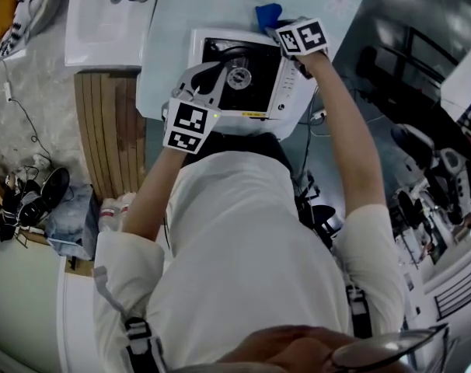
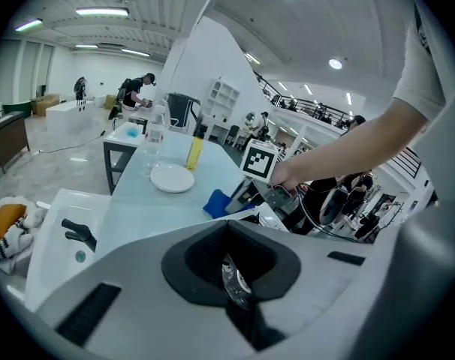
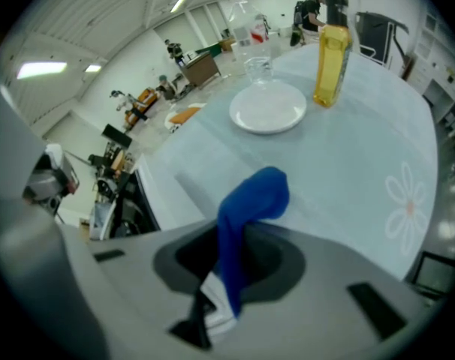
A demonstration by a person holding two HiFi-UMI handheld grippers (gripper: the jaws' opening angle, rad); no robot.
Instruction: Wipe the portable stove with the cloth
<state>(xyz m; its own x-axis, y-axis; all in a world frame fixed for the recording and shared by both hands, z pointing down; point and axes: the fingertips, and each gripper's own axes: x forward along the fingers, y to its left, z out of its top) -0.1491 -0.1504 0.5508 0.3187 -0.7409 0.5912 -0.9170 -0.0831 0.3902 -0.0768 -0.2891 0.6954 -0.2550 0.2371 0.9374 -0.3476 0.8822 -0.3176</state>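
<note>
Stove (image 1: 278, 92): white, with a black top and a round burner. It sits on the pale blue table (image 1: 173, 53) straight in front of you.
Left gripper (image 1: 208, 84): you hold it over the near left part of the stove top. In its own view (image 2: 235, 276) the jaws are drawn together with nothing pinched. A shiny piece of burner shows through the hollow between them.
Right gripper (image 1: 286, 31): you hold it at the far right corner of the stove. Its jaws (image 3: 227, 276) are clamped on the cloth.
Cloth (image 3: 246, 208): blue with a white edge down at the jaws. It rises out of the grip and folds over at the top. From your head it shows as a blue bunch (image 1: 266, 12) just past the stove's far edge. Whether it touches the stove cannot be made out.
Plate (image 3: 267, 111): white and round, farther out on the table, well apart from the cloth.
Bottle (image 3: 330, 66): yellow and upright, just beside the plate.
Glass (image 3: 257, 70): clear, just behind the plate.
Sink (image 1: 103, 22): white, beside the table at your far left.
</note>
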